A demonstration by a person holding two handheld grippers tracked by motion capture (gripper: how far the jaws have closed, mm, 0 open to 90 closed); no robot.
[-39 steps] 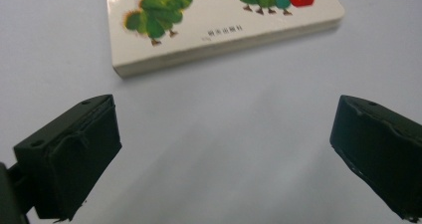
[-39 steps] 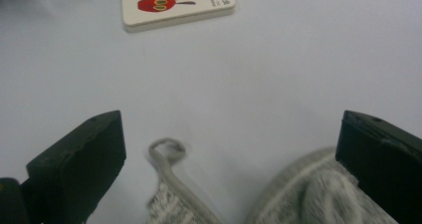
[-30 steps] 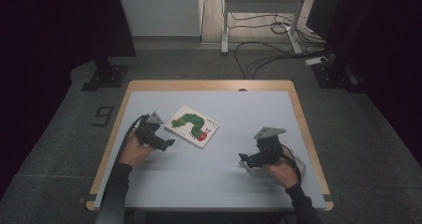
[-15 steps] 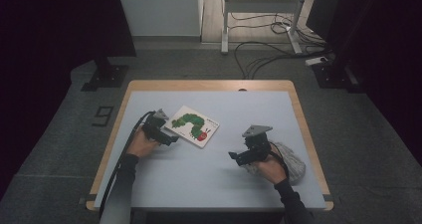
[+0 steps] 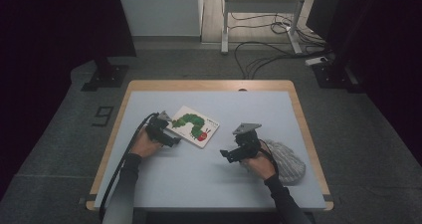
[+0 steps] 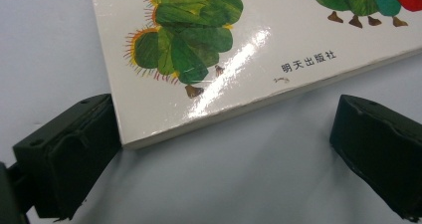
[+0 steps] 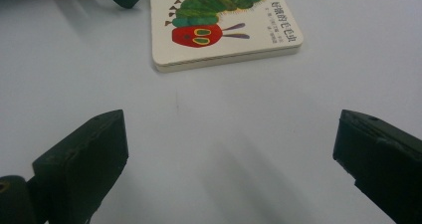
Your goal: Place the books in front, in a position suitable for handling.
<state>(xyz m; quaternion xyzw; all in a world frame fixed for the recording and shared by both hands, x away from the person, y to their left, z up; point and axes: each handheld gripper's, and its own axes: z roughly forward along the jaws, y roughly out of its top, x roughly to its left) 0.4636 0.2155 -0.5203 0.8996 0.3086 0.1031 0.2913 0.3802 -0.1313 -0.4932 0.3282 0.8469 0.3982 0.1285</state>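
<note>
Beside right gripper (image 5: 225,154), grey cloth (image 5: 285,161), book (image 5: 194,126) ahead, well apart

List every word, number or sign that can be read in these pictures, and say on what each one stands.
"明天出版社": printed in small black characters on the cover of the book, near its lower edge, in the left gripper view.
Two blue vertical lines of characters beside the caterpillar's head on the same cover in the right gripper view: too blurred to read.
Nothing readable on the table.
</note>
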